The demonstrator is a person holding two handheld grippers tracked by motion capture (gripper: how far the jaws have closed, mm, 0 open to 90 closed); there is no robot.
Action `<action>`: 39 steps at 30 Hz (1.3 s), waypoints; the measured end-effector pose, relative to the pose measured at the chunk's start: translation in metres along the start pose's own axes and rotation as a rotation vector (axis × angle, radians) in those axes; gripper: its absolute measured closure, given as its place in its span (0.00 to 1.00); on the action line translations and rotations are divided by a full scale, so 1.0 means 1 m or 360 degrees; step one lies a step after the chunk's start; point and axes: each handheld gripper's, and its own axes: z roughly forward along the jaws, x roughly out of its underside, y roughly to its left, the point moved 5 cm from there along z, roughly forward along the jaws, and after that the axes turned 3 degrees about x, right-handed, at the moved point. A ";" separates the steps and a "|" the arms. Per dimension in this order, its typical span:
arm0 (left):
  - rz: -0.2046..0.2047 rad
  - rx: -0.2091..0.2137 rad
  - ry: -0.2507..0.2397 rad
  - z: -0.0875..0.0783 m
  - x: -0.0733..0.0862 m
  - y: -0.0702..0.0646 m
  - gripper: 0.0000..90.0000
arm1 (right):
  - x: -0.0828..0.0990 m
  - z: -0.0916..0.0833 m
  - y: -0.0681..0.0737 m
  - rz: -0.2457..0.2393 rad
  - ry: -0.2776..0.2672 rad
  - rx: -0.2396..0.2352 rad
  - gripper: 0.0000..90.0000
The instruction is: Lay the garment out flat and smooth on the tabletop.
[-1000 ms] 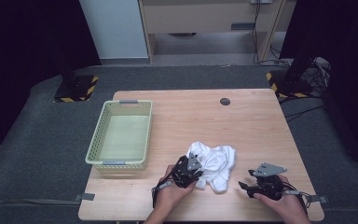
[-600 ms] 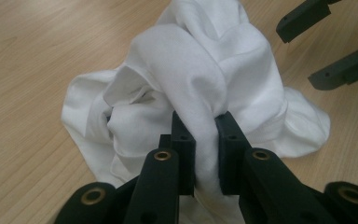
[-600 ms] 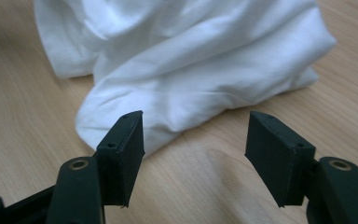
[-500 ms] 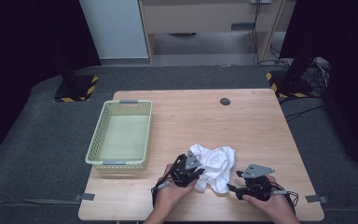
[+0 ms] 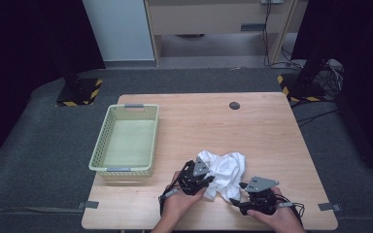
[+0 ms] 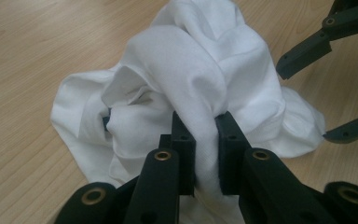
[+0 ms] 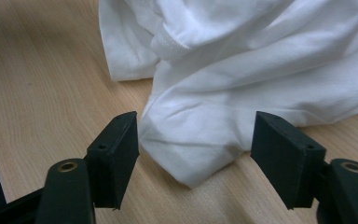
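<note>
Off to the far left of both grippers, well apart from them, a pale green basket (image 5: 126, 141) sits near the left edge of the wooden table (image 5: 267, 136).

The left gripper (image 5: 205, 175) rests low on the near part of the table in the person's left hand (image 5: 180, 204). Its jaws are pinched tight on a bunched fold of the white cloth (image 5: 223, 171). In the left gripper view (image 6: 204, 158) the fabric is squeezed into the narrow slot between the two black pads, and the rest of the cloth (image 6: 191, 88) rises in a crumpled heap just ahead of the jaws, spilling to either side onto the wood. Beyond the heap, up to the right in that view, the two black jaws of the other gripper (image 6: 328, 88) stand spread, one above the other.

The cloth itself lies between the two grippers: directly in front of the left one and touching it, and just ahead and to the left of the right one.

The right gripper (image 5: 238, 200), in the person's right hand (image 5: 277, 218), lies close to the near edge, grey plate on top. Its jaws stand wide and have just been opening. In the right gripper view (image 7: 193, 158) a rounded corner of the cloth (image 7: 261, 79) reaches down into the gap between the pads (image 7: 116, 154), with bare wood on each side of it; neither pad presses on the fabric, so this gripper holds nothing.

Far ahead of both grippers, a small dark round disc (image 5: 234, 105) is set into the tabletop near its far edge.
</note>
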 end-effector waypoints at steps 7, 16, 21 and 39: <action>-0.0013 0.0025 -0.0016 -0.001 -0.004 -0.003 0.90 | 0.003 0.004 0.001 -0.0044 0.0030 0.0006 0.51; -0.0180 0.0061 -0.0058 0.009 0.000 0.017 0.88 | 0.003 0.002 -0.019 -0.0032 0.0058 0.0056 0.92; -0.0245 0.0043 -0.0104 0.000 0.000 0.029 0.89 | 0.003 -0.006 -0.034 -0.0006 0.0057 0.0076 0.94; -0.0335 0.0074 -0.0025 0.012 0.023 0.040 0.85 | -0.009 -0.027 -0.063 0.0043 -0.0022 0.0196 0.51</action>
